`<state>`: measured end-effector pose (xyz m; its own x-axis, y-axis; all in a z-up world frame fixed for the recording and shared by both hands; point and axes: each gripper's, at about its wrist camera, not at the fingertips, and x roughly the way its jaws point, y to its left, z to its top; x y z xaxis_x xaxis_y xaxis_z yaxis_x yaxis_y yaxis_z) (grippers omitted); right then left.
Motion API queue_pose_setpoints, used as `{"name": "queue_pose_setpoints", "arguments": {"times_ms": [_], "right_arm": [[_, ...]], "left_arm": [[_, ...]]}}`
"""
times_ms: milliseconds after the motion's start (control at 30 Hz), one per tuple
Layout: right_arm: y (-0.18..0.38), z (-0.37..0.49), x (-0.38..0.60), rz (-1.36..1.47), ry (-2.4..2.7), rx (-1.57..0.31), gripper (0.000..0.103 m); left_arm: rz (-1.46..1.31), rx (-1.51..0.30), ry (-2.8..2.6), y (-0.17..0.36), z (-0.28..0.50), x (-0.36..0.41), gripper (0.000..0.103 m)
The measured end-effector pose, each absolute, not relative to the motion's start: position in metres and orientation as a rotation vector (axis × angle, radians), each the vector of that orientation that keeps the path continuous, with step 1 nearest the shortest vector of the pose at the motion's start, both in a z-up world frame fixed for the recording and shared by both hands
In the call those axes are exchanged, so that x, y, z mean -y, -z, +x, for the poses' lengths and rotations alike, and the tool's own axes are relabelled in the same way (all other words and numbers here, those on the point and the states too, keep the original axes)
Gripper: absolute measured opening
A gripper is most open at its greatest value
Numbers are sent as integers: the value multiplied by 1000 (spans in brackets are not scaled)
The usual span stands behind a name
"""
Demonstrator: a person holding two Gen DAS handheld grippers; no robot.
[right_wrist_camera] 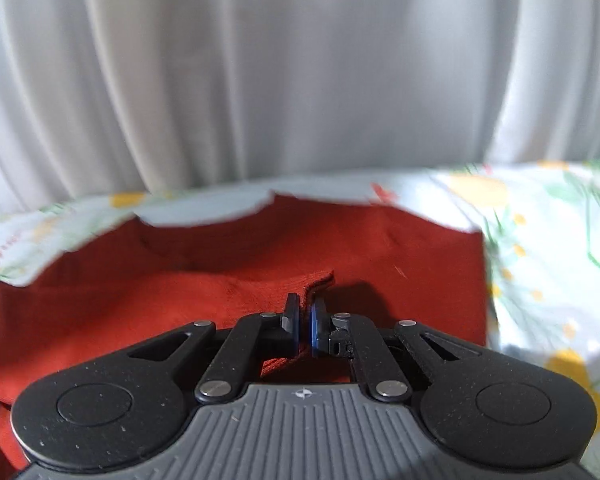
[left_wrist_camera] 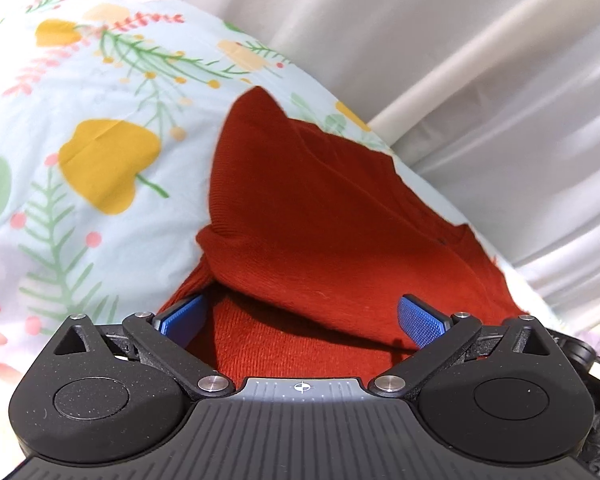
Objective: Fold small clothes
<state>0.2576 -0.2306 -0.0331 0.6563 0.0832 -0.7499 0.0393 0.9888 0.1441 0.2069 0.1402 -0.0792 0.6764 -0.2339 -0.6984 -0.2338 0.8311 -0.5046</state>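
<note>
A small rust-red knit garment (left_wrist_camera: 320,200) lies on a floral sheet, with one part folded over into a raised peak. My left gripper (left_wrist_camera: 300,308) is open wide just above it. Its blue pads (left_wrist_camera: 182,316) stand far apart at either side of the folded fabric, which drapes over the gap between them. In the right wrist view the same red garment (right_wrist_camera: 220,280) is spread flat. There my right gripper (right_wrist_camera: 305,312) is shut on a thin edge of it, and a pinched flap of fabric sticks up past the fingertips.
The pale floral sheet (left_wrist_camera: 100,120) covers the surface around the garment and shows again as the floral sheet (right_wrist_camera: 540,260) on the right. A white pleated curtain (left_wrist_camera: 460,40) hangs close behind the far edge, and the curtain (right_wrist_camera: 300,60) fills the upper half of the right wrist view.
</note>
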Motion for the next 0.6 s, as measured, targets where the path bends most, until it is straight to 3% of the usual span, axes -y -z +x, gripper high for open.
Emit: {"name": "queue_pose_setpoints", "arguments": {"times_ms": [267,333,600], "right_arm": [[60,265,256,521,-111,-906,17],[57,264,246,429,-94,-898,6],[37,261,240,23,142,-745,5]], "left_arm": [[-610,-869,31,78,217,-138,103],[-606,-870,53,75,218,-135,103],[-493,-827,72,61,225,-120,103]]}}
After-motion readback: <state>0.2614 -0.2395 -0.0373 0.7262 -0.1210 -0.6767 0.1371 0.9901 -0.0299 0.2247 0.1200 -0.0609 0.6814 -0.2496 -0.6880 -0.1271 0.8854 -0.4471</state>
